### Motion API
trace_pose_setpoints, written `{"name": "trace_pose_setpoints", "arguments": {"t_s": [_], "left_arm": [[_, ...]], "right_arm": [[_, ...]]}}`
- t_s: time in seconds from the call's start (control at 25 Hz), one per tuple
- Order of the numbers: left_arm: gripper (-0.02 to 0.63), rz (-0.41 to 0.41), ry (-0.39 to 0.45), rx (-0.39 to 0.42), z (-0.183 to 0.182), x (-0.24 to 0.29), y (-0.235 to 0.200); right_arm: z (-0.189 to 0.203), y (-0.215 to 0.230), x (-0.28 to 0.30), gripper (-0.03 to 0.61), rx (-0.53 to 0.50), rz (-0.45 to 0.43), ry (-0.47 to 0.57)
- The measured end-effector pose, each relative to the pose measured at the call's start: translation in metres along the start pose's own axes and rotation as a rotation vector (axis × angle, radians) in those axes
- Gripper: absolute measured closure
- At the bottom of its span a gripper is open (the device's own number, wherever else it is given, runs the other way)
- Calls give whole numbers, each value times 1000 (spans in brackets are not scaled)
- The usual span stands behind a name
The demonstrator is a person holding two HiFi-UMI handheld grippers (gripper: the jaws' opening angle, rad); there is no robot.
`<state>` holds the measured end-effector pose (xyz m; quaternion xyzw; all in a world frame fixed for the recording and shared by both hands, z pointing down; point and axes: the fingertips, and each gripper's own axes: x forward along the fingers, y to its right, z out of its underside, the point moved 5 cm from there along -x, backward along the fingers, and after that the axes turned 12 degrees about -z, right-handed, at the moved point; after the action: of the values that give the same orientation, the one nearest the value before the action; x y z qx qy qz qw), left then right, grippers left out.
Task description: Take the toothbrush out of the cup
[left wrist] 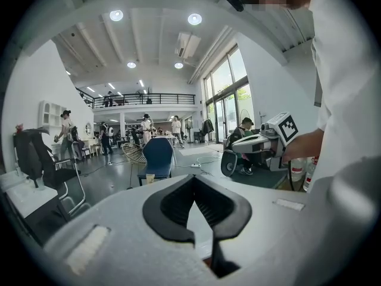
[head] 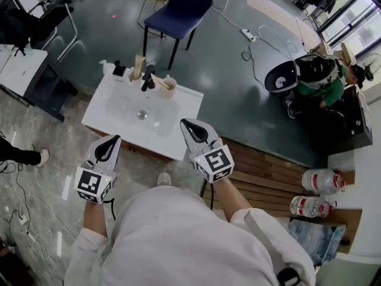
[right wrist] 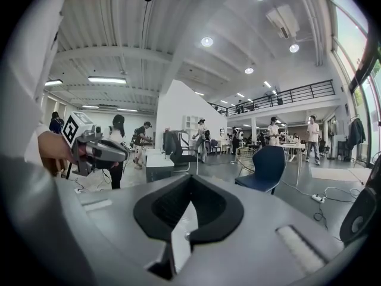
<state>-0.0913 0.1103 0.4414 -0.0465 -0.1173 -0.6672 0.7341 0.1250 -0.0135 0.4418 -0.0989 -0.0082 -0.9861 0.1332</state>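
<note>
cup lies far of both shut, empty claws
left claw (head: 111, 143) and right claw (head: 191, 130) hang near; cup (head: 167, 87) at table's (head: 178, 109) far edge, toothbrush (head: 147, 79) seemingly upright; right claw nearer.

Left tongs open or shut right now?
Shut: the grey left tongs have their black jaws touching at the tip, nothing between.

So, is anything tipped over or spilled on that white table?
No, nothing stands out. The cup looks upright near the far edge of the table, and no spill shows on the white top. It is too small in the picture to tell much more.
</note>
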Motion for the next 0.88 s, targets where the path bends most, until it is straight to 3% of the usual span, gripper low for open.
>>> {"name": "trace_pose_setpoints", "arguments": {"t_s": [0.44,0.88], "left_arm": [[607,15,-21,-3,-1,32,-17],[606,83,-16,-29,9,73,-75]], "right_arm": [[7,25,23,575,23,1,-16],[-2,39,69,575,31,74,-68]]}}
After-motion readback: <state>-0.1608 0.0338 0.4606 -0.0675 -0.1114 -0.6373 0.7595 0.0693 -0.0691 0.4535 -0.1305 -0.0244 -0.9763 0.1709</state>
